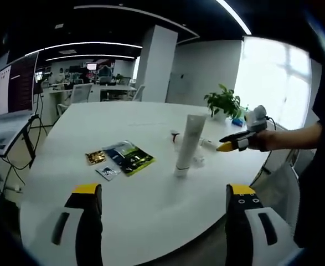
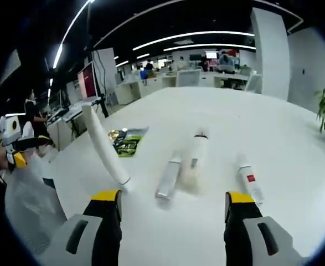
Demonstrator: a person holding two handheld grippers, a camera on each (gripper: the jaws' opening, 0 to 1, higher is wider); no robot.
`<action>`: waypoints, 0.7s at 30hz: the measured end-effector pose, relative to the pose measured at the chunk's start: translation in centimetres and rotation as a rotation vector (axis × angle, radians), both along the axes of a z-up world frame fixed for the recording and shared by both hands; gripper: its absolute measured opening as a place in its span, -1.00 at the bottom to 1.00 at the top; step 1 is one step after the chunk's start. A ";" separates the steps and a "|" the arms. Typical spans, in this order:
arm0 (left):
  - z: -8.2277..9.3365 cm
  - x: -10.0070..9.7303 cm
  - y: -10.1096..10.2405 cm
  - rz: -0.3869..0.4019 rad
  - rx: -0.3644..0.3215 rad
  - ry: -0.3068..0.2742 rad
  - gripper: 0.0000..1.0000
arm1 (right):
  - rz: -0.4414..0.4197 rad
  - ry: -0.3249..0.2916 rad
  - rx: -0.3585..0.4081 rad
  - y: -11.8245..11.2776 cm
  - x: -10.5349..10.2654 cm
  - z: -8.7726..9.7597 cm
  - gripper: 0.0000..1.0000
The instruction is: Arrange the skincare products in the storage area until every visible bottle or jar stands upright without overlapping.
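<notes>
Holding the left gripper [image 1: 162,202] low with jaws spread wide and empty; extending the right gripper [image 2: 173,208], jaws likewise parted, from a hand [image 1: 264,139] and forearm reaching in.

table [image 1: 151,205]: smooth white top, faint sheen | upright tube [image 1: 189,144]: matt white plastic | lying tubes [image 2: 192,160]: white plastic, smooth, one silvery | sachets [image 1: 130,157]: glossy printed foil | gripper jaws: black plastic, yellow tips, grey matt housings
</notes>
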State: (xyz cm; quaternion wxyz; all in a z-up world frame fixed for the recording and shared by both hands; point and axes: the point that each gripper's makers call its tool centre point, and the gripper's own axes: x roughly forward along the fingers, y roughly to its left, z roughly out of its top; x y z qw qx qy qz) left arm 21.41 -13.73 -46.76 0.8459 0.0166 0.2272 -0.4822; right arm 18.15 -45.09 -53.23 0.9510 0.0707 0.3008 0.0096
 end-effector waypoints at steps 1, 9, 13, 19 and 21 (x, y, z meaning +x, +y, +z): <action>0.0 0.0 0.0 0.002 -0.002 0.000 0.71 | 0.000 0.002 0.001 -0.1 0.2 -0.1 0.53; 0.2 0.4 0.3 0.029 -0.013 -0.002 0.71 | 0.018 0.049 -0.020 -0.5 1.4 -0.8 0.45; 0.2 0.6 0.5 0.040 -0.014 0.002 0.70 | 0.021 0.071 -0.022 -0.9 2.0 -1.1 0.40; -0.1 0.8 0.6 0.047 -0.005 0.005 0.69 | 0.035 0.089 -0.030 -1.4 3.7 -1.4 0.36; -0.1 0.8 0.7 0.048 -0.002 0.004 0.69 | 0.040 0.092 -0.033 -1.1 3.9 -1.4 0.35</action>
